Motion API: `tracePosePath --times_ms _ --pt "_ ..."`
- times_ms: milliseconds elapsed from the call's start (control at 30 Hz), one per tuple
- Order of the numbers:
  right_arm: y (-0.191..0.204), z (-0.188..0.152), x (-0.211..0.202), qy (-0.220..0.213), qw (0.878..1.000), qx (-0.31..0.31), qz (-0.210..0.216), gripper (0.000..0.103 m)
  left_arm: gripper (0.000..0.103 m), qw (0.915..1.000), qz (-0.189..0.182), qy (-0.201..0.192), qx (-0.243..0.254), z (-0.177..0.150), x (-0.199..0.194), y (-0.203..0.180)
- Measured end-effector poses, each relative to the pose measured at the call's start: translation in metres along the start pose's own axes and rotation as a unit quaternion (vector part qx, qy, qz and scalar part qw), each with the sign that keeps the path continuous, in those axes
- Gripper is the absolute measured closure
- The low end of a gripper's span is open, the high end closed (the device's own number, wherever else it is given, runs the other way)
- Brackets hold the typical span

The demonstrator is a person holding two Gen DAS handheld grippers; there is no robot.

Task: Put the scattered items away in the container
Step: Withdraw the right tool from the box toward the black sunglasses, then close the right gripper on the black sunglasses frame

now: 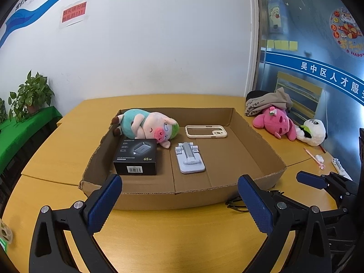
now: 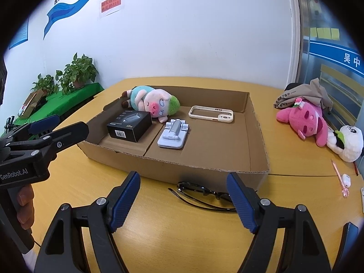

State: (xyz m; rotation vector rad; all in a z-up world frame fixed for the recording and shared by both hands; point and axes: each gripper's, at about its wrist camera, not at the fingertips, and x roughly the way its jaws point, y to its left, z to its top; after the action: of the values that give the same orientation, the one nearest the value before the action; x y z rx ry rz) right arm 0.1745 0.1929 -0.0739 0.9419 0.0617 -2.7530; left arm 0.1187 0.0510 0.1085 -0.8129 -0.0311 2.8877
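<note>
Your sunglasses [image 2: 204, 196] lie folded on the yellow table [image 2: 159, 227], just outside the near wall of the cardboard tray [image 2: 204, 170]. Inside the tray: black charger box [image 2: 129, 126], pig plush [image 2: 154, 103], phone stand [image 2: 173, 134], cream phone case [image 2: 211, 113]. Your right gripper [image 2: 184, 202] hangs wide open, empty, sunglasses just ahead between its fingers. Your left gripper [image 1: 179, 202] is also spread open, holding nothing, facing the tray. Pink plush [image 2: 304, 118] and panda plush [image 2: 348, 143] sit well off right.
</note>
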Motion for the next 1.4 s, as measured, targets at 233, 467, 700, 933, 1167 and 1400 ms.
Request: tracePosePath --times_ms 233,467,700,933,1167,1400 --pt "0.004 -0.004 0.007 0.005 1.000 -0.001 0.006 0.025 0.000 0.9999 0.004 0.009 -0.006 -0.007 0.006 0.006" --pt "0.003 -0.011 0.013 0.015 1.000 0.003 0.015 0.025 0.000 0.9999 0.004 0.015 -0.007 -0.014 0.008 0.009" --pt "-0.027 -0.032 0.021 0.036 0.999 0.008 0.036 0.025 0.000 0.9991 0.001 0.040 -0.013 -0.036 0.015 0.020" --pt "-0.072 -0.043 0.060 0.092 0.993 -0.065 0.045 0.025 0.000 0.9963 -0.007 0.079 -0.035 -0.068 0.028 0.032" --pt "-0.085 -0.037 0.096 0.107 0.982 -0.110 0.113 0.025 0.000 0.9946 -0.010 0.098 -0.032 -0.082 0.034 0.031" --pt "-0.052 -0.050 0.098 0.153 0.963 -0.147 0.166 0.025 0.000 0.9917 -0.021 0.119 -0.044 -0.092 0.045 0.031"
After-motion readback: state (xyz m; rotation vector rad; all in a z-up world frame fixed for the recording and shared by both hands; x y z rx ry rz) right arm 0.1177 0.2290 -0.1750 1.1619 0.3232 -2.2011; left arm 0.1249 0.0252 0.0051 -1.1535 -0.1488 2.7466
